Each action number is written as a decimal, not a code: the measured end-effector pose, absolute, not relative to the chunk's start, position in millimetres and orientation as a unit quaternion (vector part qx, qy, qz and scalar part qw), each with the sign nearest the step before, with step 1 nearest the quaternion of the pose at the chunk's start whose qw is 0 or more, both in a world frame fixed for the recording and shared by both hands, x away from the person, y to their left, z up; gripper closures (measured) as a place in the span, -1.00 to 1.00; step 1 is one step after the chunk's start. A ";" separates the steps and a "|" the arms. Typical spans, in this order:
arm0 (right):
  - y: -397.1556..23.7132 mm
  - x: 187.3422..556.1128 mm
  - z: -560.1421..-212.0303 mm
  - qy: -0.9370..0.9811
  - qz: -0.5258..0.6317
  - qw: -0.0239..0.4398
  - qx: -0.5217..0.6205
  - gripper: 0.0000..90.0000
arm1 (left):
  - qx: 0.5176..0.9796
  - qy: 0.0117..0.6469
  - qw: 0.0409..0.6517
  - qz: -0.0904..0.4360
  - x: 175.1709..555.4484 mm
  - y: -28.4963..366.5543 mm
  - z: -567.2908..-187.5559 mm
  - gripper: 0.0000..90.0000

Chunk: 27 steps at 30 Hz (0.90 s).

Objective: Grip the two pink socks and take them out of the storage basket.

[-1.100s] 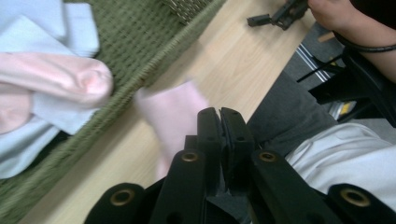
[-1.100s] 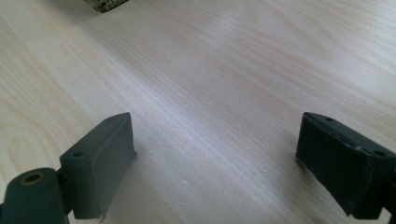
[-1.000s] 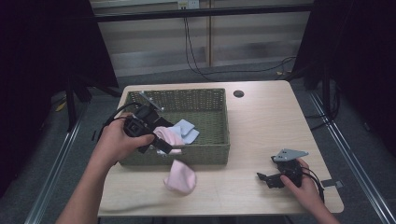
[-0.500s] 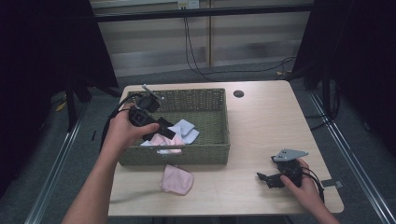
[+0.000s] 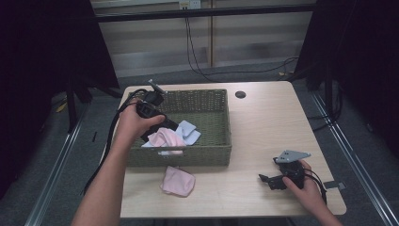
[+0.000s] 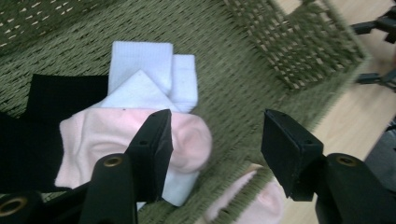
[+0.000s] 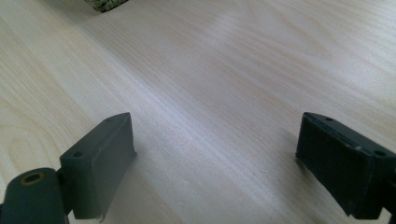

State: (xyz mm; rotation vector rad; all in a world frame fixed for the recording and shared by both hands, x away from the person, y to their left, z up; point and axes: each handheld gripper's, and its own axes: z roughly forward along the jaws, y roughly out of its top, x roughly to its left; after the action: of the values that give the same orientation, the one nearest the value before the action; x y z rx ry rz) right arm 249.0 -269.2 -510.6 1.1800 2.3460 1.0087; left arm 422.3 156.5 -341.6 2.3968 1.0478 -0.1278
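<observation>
My left gripper [image 5: 165,126] hovers inside the green woven basket [image 5: 207,153], over its left half. Its jaws have just been opening and stand open [image 6: 217,135] with nothing clamped between them. Beneath its left jaw lies a pink sock [image 6: 107,140] on folded white socks [image 6: 149,70], beside a black sock [image 6: 56,93]. From above, that pink sock [image 5: 164,138] and the white socks [image 5: 189,132] lie mid-basket. A second pink sock [image 5: 178,181] lies flat on the table in front of the basket. My right gripper [image 5: 269,180] rests open on the table at the front right, bare wood between its jaws [image 7: 215,135].
The light wooden table [image 5: 263,127] has a round cable hole [image 5: 240,94] at the back. The basket wall [image 6: 299,51] stands close to my left gripper's right jaw. Black cables trail from both grippers. Dark frames and floor surround the table.
The pink sock in front of the basket has dropped and settled flat on the table. My left gripper has opened and shifted toward the basket's back left. The right hand has stayed put.
</observation>
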 end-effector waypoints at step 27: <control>-269.2 249.1 -510.6 0.823 0.354 0.163 0.414 -0.76 | 0.872 0.450 0.188 -0.044 455.3 171.8 -421.3 -0.11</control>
State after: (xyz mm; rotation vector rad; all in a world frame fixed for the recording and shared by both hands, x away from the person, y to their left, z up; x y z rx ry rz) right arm 249.1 -269.2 -510.6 1.1798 2.3463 1.0093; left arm 455.3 171.8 -421.3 2.4524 1.2658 -0.1236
